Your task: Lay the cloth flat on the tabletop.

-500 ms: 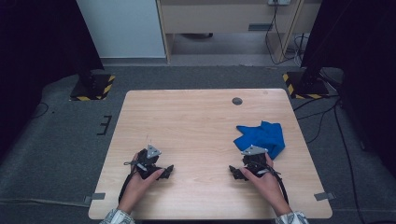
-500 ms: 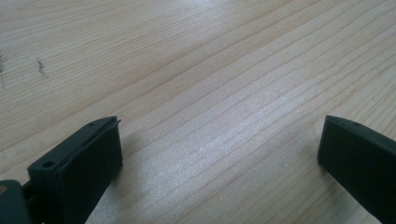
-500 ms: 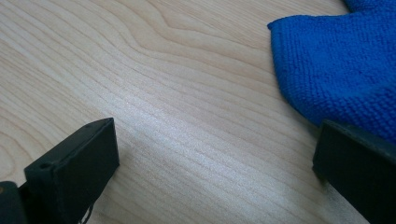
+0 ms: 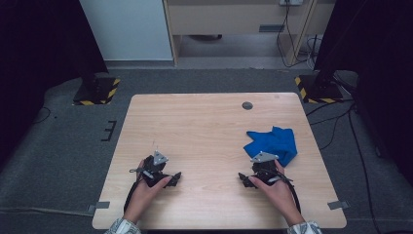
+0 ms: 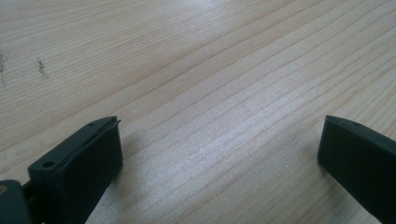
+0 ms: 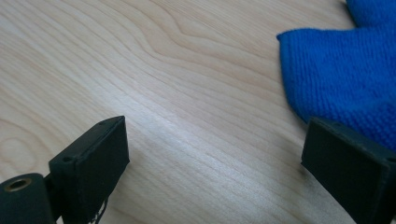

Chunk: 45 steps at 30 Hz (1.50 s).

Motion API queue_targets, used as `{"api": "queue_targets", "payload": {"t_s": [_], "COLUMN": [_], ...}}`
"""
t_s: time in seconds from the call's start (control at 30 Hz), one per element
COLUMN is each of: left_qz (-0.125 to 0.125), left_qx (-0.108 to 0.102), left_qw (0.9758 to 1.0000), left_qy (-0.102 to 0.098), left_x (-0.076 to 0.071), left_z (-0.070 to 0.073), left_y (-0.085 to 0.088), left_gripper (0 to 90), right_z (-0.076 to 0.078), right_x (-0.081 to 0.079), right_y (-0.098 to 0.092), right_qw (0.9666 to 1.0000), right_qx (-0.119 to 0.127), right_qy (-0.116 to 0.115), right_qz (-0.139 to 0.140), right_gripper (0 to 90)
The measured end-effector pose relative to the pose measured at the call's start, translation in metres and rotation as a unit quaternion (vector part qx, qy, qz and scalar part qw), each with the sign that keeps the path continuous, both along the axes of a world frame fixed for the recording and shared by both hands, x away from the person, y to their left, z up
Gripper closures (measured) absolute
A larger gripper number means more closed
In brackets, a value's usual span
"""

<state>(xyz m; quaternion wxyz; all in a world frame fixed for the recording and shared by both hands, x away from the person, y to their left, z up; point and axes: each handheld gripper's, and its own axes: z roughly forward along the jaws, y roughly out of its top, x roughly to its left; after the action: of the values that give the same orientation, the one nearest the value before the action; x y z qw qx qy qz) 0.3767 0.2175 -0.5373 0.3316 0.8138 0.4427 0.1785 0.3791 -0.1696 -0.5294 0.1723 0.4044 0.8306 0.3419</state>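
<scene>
Pale wooden table (image 4: 195,126), blue cloth (image 4: 273,142) right, grey carpet (image 4: 58,146) around

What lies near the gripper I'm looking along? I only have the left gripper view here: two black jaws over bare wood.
Observer: Nothing close. In the high view the left gripper rests on the wooden table with bare wood around it; a crumpled blue cloth lies on the far right side.
Operator: Is the other gripper on that cloth?
Observer: Not gripping it. In the right gripper view the right gripper has its jaws wide apart, with only wood between them; the cloth's edge sits just beyond one jaw.
Operator: Anything else on the table?
Observer: A small dark round spot near the far edge.
</scene>
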Motion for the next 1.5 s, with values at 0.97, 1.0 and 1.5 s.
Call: {"api": "queue_targets", "payload": {"t_s": [0.97,1.0,1.5], "left_qz": [0.003,0.003,-0.002], "left_qx": [0.001,0.000,0.009], "left_qw": [1.0000,1.0000,0.9999], "left_qy": [-0.001,0.000,-0.005], "left_x": [-0.002,-0.002,0.000], "left_z": [0.000,0.000,0.005], "left_y": [0.000,-0.001,0.002], "left_gripper": [0.0,0.0,9.4], "right_z": [0.002,0.002,0.019], "right_x": [0.069,0.069,0.055], "right_y": [-0.096,-0.096,-0.091], "right_qw": [0.9973,0.9973,0.9979], "right_qx": [-0.007,-0.007,0.045], "right_qy": [0.010,0.010,-0.013], "right_qz": [-0.072,-0.072,-0.045], "right_gripper": [28.7,30.5,73.8]}}
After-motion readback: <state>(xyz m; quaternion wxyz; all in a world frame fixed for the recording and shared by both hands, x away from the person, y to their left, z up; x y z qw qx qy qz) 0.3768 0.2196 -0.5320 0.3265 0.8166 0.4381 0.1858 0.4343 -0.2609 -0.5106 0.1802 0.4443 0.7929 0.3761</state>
